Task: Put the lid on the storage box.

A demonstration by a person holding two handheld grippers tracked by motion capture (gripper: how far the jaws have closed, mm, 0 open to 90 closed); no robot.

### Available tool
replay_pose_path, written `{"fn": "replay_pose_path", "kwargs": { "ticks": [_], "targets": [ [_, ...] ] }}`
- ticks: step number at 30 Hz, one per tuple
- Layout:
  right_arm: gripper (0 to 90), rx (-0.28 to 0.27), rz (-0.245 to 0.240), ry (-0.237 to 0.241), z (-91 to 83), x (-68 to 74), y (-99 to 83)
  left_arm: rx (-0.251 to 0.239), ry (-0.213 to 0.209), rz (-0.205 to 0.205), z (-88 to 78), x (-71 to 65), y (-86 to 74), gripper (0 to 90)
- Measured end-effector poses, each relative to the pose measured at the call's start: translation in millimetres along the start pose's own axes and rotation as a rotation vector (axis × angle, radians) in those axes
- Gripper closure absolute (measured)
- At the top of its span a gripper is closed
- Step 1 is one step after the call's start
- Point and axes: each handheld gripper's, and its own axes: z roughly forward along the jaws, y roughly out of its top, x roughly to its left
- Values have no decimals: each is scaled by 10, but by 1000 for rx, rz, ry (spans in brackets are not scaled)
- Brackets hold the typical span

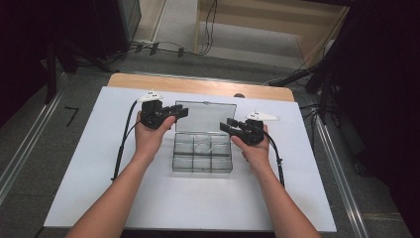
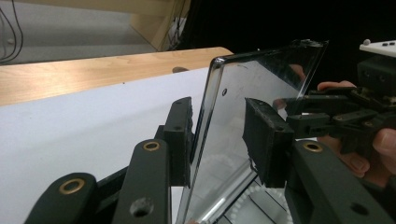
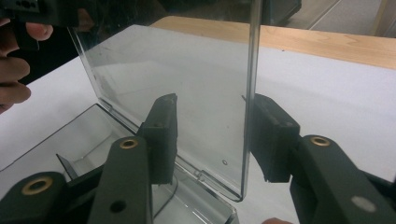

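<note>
The clear compartment box (image 1: 202, 152) sits mid-sheet on the white table cover (image 1: 99, 188), its transparent lid (image 1: 204, 117) raised upright. The left gripper (image 1: 181, 112) and right gripper (image 1: 226, 126) each straddle a lid edge. Only the gripper views reveal the gaps: both sets of jaws stand apart, seemingly not pinching.

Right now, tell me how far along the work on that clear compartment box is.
Done: the clear lid stands raised, nearly upright, above the box. In hand: the left claw straddles one side edge of the lid, one pad close against it, the other apart; the right claw straddles the opposite edge with gaps showing. Left: the compartments look empty, so any filling, or closing, is not yet done.
</note>
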Motion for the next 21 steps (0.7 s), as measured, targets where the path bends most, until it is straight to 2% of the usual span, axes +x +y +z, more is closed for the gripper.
{"fn": "replay_pose_path", "kwargs": {
  "ticks": [12,18,21],
  "targets": [
    [363,10,-20,2,-174,104,58,-14,-38,25,-129,-100,-94,596],
    [346,8,-25,-26,-312,157,28,-17,-50,36,-174,-139,-133,582],
    [379,8,-27,-25,-385,179,4,-23,-56,42,-194,-158,-157,575]
  ]
}}
